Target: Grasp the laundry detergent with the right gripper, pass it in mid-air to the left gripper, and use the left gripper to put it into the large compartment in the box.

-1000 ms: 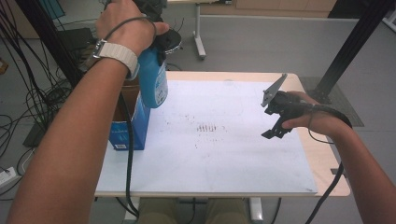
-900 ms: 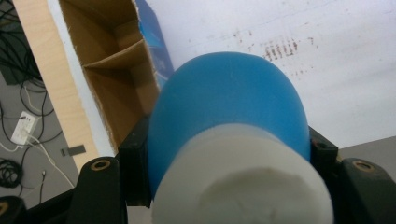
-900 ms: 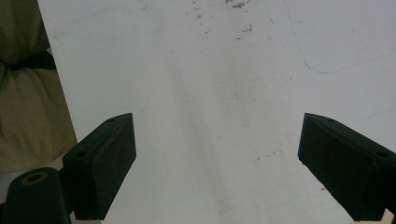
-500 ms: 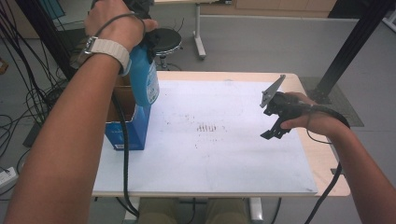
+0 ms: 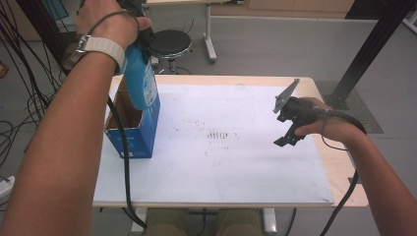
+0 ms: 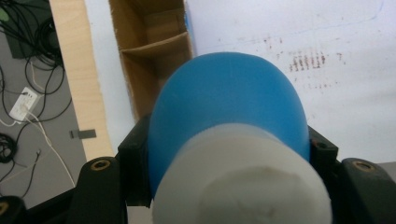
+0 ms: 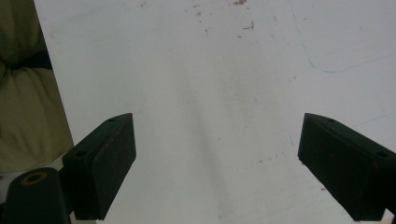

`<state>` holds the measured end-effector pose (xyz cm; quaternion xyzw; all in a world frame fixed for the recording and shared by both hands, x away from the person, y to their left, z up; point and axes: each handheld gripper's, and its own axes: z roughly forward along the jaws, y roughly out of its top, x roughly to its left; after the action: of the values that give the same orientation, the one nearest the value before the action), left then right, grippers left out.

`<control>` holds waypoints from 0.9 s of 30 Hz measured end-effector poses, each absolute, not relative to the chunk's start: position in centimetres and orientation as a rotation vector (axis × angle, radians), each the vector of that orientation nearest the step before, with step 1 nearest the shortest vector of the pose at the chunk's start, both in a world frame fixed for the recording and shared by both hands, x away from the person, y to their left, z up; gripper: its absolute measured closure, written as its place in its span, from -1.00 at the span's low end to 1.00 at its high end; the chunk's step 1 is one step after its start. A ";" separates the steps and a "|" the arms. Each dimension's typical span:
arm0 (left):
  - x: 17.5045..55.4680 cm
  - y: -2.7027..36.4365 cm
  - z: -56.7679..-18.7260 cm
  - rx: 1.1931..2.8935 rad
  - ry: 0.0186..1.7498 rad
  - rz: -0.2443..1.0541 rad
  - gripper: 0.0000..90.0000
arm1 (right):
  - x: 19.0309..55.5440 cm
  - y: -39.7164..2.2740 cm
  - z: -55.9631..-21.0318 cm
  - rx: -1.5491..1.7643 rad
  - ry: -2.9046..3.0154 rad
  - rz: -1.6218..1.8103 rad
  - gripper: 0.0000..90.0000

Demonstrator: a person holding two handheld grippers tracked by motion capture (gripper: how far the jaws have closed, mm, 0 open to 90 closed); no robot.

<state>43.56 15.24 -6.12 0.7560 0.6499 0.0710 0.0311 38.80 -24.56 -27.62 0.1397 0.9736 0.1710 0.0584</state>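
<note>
A blue bottle with a white cap hangs cap-up in my left gripper, which is shut on its upper part. Its base hovers over the open top of a blue cardboard box at the table's left. In the left gripper view the black jaws press both sides of the bottle, with the left gripper above the box's brown divided inside. My right gripper is held over the right of the white sheet. Its jaws stand wide apart with nothing between them, as the right gripper shows.
A white sheet with faint brown stains covers the wooden table. A black stool stands beyond the far edge. Cables lie on the floor at the left. A black post rises at the far right.
My left hand has carried the bottle to the left, so more of the box's open top shows. The right gripper has stayed where it was.
</note>
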 end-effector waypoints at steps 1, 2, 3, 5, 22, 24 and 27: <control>43.6 15.5 -6.2 2.321 2.013 0.215 -0.17 | 38.8 -24.6 -27.6 0.424 2.949 0.518 -0.75; 43.7 15.7 -6.2 2.315 2.019 0.212 -0.17 | 38.9 -24.6 -27.7 0.423 2.952 0.526 -0.75; 43.7 15.9 -6.3 2.313 2.021 0.214 -0.17 | 38.9 -24.6 -27.7 0.422 2.952 0.527 -0.75; 43.8 16.3 -6.5 2.301 2.031 0.218 -0.17 | 38.9 -24.6 -27.8 0.421 2.954 0.525 -0.75; 45.2 18.7 -8.6 2.289 2.083 0.239 -0.17 | 39.5 -24.8 -28.5 0.450 2.960 0.533 -0.75; 45.3 18.9 -9.0 2.289 2.087 0.231 -0.17 | 39.6 -24.8 -28.6 0.453 2.963 0.529 -0.75; 45.4 19.3 -9.7 2.285 2.094 0.236 -0.17 | 39.6 -24.9 -28.9 0.455 2.968 0.528 -0.75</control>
<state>45.41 19.28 -9.70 0.7349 0.6736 0.0761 0.0168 39.62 -24.85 -28.89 0.1491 0.9725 0.1730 0.0462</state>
